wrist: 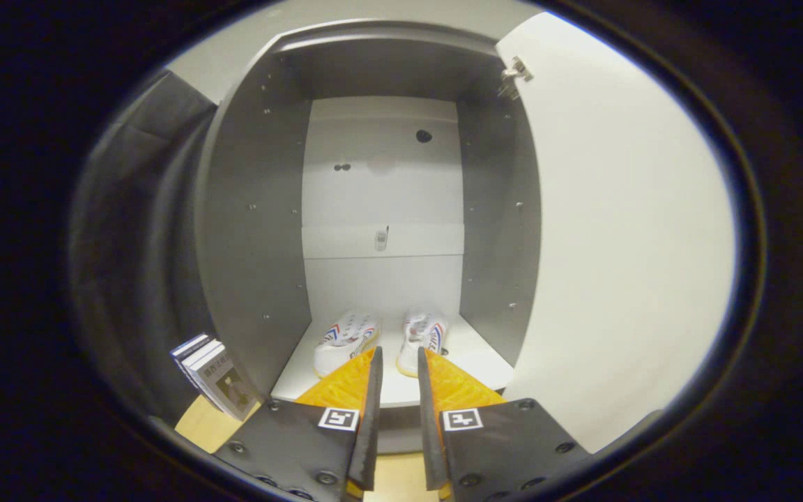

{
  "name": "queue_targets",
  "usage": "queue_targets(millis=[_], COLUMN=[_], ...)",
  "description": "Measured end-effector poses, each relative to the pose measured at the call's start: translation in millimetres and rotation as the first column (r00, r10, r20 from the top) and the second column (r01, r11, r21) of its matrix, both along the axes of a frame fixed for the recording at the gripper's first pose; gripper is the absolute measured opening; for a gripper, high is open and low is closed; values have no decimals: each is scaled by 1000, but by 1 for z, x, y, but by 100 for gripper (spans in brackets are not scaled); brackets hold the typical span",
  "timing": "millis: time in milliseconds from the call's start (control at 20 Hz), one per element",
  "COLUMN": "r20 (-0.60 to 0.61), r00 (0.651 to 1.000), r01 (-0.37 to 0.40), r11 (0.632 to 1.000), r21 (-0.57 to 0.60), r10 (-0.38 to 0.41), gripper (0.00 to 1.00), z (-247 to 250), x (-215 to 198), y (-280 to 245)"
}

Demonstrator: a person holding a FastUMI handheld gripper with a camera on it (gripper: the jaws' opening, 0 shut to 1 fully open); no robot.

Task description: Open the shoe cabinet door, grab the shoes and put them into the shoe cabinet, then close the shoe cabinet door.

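Gripper (pixel 399 362): two fingers nearest the lens, set close together with a narrow gap between them, nothing held in that gap. Each finger body carries a square black-and-white marker tag near its inner edge.

Shoes: two white sneakers on the cabinet floor just beyond the fingertips, toes toward the camera. Left shoe (pixel 343 341) angled slightly outward, red and blue stripes on its side; lettering there too small and blurred to read. Right shoe (pixel 421 337) partly behind the right fingertip, same striping, lettering also illegible. The pair sit side by side, apart from each other.

Shoe cabinet (pixel 248 230): grey side walls with rows of small holes, pale back panel, a horizontal rail across the back with a small metal fitting at its middle. Pale bottom shelf (pixel 475 359) bears the shoes.

Cabinet door (pixel 617 230): white, swung open at the right, hinge (pixel 514 75) at its upper inner corner.

Outside the cabinet, to the left: books (pixel 215 376) leaning against the outer wall, cover text unreadable, standing on a light wooden surface (pixel 203 422)
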State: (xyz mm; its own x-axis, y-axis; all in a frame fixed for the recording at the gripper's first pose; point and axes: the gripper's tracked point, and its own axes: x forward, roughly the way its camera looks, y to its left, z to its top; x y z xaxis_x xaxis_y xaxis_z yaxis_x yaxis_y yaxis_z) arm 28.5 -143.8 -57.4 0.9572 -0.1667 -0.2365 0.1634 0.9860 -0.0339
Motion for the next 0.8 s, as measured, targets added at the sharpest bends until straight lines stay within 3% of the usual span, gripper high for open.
queue_targets(millis=[400,800], r20=[100,153], r00=[995,986], r01=[22,-62], r11=[1000,998], r21=[-2,3], r10=[-21,60], gripper=[29,29], z=[50,87], x=[-90,-188], y=[-24,-56])
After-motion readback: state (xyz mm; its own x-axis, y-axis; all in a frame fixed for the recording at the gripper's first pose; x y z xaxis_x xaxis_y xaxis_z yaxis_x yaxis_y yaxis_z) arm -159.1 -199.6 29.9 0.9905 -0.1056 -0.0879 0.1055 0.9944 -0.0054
